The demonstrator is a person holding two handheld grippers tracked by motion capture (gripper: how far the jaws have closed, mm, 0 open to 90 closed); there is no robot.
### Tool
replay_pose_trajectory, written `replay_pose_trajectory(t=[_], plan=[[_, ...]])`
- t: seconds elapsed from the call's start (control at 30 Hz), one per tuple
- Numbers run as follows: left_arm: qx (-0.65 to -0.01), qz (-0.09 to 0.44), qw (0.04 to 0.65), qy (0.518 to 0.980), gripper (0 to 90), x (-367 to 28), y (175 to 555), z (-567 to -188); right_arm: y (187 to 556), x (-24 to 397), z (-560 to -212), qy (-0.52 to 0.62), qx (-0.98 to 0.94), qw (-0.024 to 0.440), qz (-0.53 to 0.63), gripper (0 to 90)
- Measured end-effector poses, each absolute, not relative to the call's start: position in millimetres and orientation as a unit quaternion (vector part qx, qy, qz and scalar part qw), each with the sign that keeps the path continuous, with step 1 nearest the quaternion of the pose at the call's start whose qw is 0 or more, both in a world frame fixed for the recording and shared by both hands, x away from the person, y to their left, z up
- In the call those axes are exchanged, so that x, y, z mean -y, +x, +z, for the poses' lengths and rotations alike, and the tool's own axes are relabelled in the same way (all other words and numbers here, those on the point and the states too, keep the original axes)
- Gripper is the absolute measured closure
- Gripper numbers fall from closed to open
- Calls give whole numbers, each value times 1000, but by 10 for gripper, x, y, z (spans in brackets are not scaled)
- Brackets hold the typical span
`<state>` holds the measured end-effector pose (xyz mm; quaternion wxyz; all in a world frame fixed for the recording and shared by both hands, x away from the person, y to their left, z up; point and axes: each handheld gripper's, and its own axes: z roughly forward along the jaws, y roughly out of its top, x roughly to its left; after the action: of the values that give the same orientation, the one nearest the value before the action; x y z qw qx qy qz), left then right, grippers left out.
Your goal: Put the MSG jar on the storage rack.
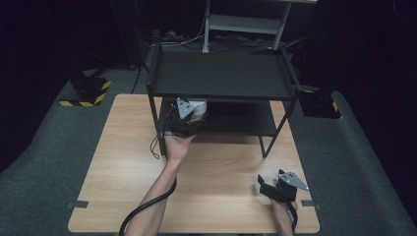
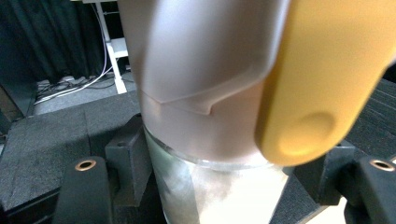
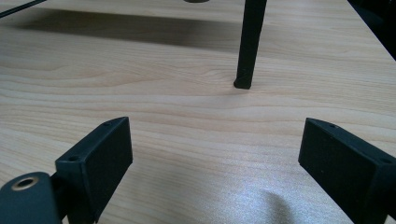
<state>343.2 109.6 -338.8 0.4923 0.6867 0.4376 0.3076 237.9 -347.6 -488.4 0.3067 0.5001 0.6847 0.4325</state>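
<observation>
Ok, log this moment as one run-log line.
left gripper: shut on bottle, at rack lower shelf | right gripper: open, empty, over table

A light wooden table [image 1: 221, 172] bears a black two-tier metal rack [image 1: 223, 78] standing on its far half. One rack leg [image 3: 250, 44] rests on the tabletop. Two grey tape marks [image 1: 77, 204] lie nearer than the rack, at the table's side edges.

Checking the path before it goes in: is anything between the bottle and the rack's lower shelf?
Nothing visible. The left gripper holds the bottle at the rack's lower shelf, which looks bare there.
</observation>
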Motion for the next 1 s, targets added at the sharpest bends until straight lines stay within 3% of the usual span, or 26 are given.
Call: replay_pose_trajectory(t=[0.07,0.17,0.3,0.5,0.7,0.8,1.0], plan=[[-428,314,499,685,292,-1115,3419,-3424,2379,3476,-4884,500,-685,306,432,87],[-425,322,499,683,156,-1100,3384,-3442,2378,3478,-4883,501,-684,306,432,87],[-417,341,489,687,88,-1075,3274,-3478,2376,3475,-4884,499,-685,307,432,87],[-394,352,473,705,73,-1158,2996,-3617,2380,3469,-4880,496,-689,308,429,87],[-377,351,473,715,68,-1455,2576,-3999,2387,3461,-4875,497,-691,308,425,86],[-405,347,451,716,66,-1677,2392,-4295,2387,3457,-4872,498,-691,308,424,84],[-486,324,409,702,55,-1980,2412,-4562,2396,3452,-4868,499,-693,308,421,83]])
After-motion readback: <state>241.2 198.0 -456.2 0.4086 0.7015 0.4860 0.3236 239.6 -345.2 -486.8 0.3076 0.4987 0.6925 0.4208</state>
